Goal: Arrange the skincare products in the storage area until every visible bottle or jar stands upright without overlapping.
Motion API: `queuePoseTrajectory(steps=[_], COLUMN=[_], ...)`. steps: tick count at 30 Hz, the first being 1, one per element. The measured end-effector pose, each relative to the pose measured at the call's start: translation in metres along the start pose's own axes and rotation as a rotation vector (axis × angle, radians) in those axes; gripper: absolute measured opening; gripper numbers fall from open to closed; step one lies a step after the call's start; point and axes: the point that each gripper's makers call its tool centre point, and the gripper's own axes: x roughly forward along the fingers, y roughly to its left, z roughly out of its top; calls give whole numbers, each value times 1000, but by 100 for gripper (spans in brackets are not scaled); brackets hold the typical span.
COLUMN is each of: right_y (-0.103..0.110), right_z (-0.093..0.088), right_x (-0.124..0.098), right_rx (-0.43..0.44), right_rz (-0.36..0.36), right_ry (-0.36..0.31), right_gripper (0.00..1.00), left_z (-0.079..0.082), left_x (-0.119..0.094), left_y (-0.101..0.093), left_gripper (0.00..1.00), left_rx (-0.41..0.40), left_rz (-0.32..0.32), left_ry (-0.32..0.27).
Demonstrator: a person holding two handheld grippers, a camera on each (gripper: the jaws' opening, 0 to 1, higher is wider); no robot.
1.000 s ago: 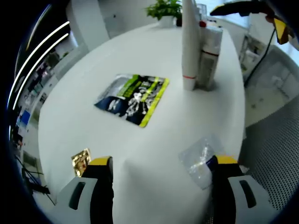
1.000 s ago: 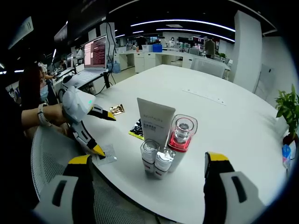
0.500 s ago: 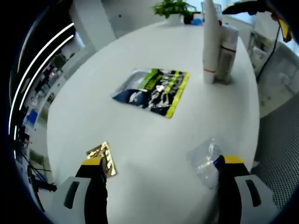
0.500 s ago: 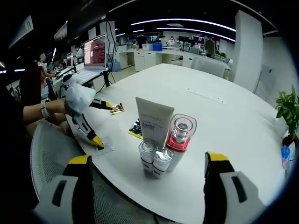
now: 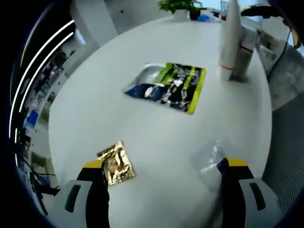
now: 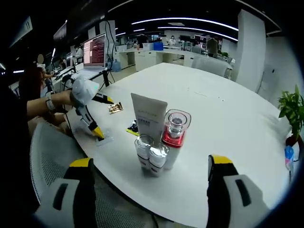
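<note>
The left gripper [image 5: 161,183] has drawn back, jaws spread wide and empty, straddling a gold foil sachet [image 5: 116,162] and clear plastic sachet [image 5: 209,161]. Upright white tube [image 6: 148,115], red-collared pump bottle [image 6: 174,137] and two small jars [image 6: 148,153] cluster ahead of the right gripper [image 6: 149,183], likewise agape, holding nothing.

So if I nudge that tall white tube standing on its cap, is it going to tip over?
Probably, yes. The white tube stands tall on a narrow cap, so a push near its top would likely topple it. The red-collared bottle and two small bottles stand close beside it and might get knocked. Its body looks like soft plastic, likely to give under the jaws.
</note>
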Motion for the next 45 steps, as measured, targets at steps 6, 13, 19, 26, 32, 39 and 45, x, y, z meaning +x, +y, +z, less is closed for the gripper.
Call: queuePoseTrajectory(steps=[6,13,19,26,32,39,45], right_y=[-4,-10,-15,-20,-36,-57,-73], right_z=[2,6,7,19,44,66,98], right_x=[2,5,6,3,-5,2,12], right_rx=[-10,-1,-26,10,41,100,114], right_rz=[18,65,87,177,186,230,221], right_ry=[2,-1,17,6,-65,-98,-170], right_gripper=[100,99,99,97,91,84,76], left_z=[-8,-16,-20,-23,-2,45,59], left_x=[-5,-8,-10,-12,-16,-16,-8], left_y=[15,33,44,53,44,29,23], left_gripper=[95,90,87,76,74,69,65], left_rx=[26,51,51,31,-51,-231,-258], left_rz=[32,71,91,112,60,-74,-117], left_ry=[34,64,81,111,22,-170,-199])
